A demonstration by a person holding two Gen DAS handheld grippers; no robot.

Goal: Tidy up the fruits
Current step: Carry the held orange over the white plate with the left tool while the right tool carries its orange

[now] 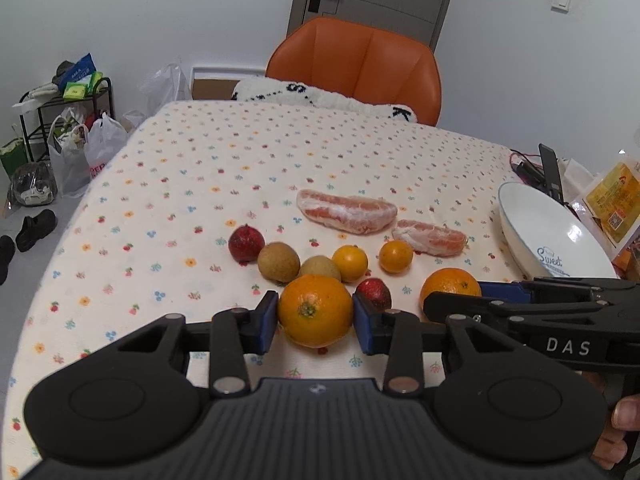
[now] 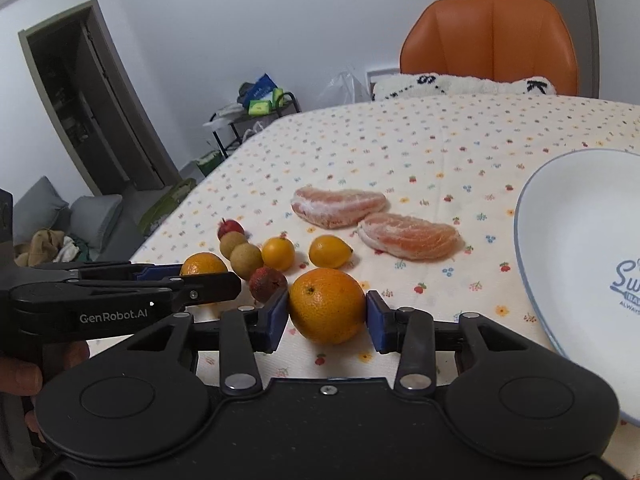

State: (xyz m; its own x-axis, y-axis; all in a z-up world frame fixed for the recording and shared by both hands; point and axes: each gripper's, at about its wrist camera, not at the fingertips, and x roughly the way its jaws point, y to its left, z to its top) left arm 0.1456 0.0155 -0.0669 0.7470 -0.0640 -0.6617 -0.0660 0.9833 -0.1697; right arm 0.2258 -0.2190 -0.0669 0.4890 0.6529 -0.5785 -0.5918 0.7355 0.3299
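Two large oranges sit at the near edge of the fruit cluster on the flowered tablecloth. My left gripper (image 1: pixel 315 314) is shut on the left orange (image 1: pixel 314 308), blue pads pressed to both sides. My right gripper (image 2: pixel 327 314) is shut on the right orange (image 2: pixel 326 304) the same way. Each gripper shows side-on in the other's view: the right gripper (image 1: pixel 456 294) and the left gripper (image 2: pixel 204 276). Behind lie two peeled pomelo segments (image 1: pixel 346 212) (image 1: pixel 430 237), two small yellow fruits (image 1: pixel 350 262) (image 1: pixel 395 256), two brown longans (image 1: pixel 278 261) and two red fruits (image 1: pixel 246 243) (image 1: pixel 374 293).
A white bowl (image 2: pixel 580 240) with blue lettering stands on the table to the right of the fruit; packets and cables (image 1: pixel 608 196) lie beyond it. An orange chair (image 1: pixel 356 66) with a fluffy cushion is at the far edge. Bags and a rack (image 1: pixel 68 120) stand on the floor to the left.
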